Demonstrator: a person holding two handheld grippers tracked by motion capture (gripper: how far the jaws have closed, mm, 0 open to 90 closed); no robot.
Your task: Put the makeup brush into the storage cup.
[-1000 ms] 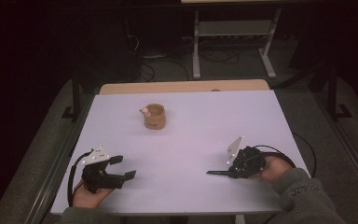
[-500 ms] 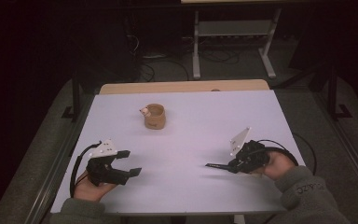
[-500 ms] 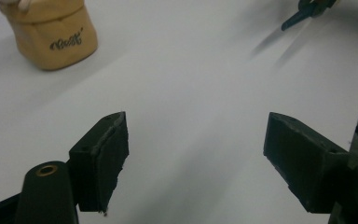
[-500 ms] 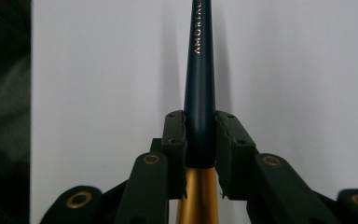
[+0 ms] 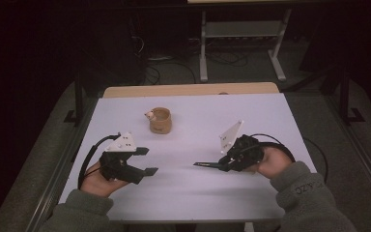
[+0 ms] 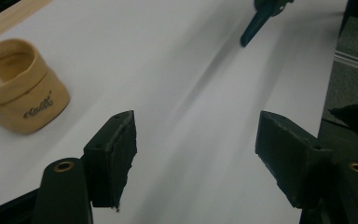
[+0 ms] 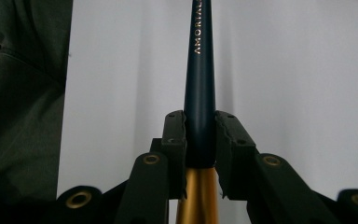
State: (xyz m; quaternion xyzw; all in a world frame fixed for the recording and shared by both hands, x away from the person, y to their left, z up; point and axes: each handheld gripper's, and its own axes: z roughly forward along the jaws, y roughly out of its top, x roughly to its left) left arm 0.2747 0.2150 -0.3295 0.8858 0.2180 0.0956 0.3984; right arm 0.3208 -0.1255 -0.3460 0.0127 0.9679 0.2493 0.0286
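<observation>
At left, the left gripper (image 5: 145,161) hovers over the table (image 5: 188,193) gaping wide, empty. The tan fabric pouch (image 5: 160,121) sits beyond. The right gripper (image 7: 200,135) clamps a navy, gold-ferruled brush handle (image 7: 199,93): likely light, rigid, slick; best pinched mid-shaft.
</observation>
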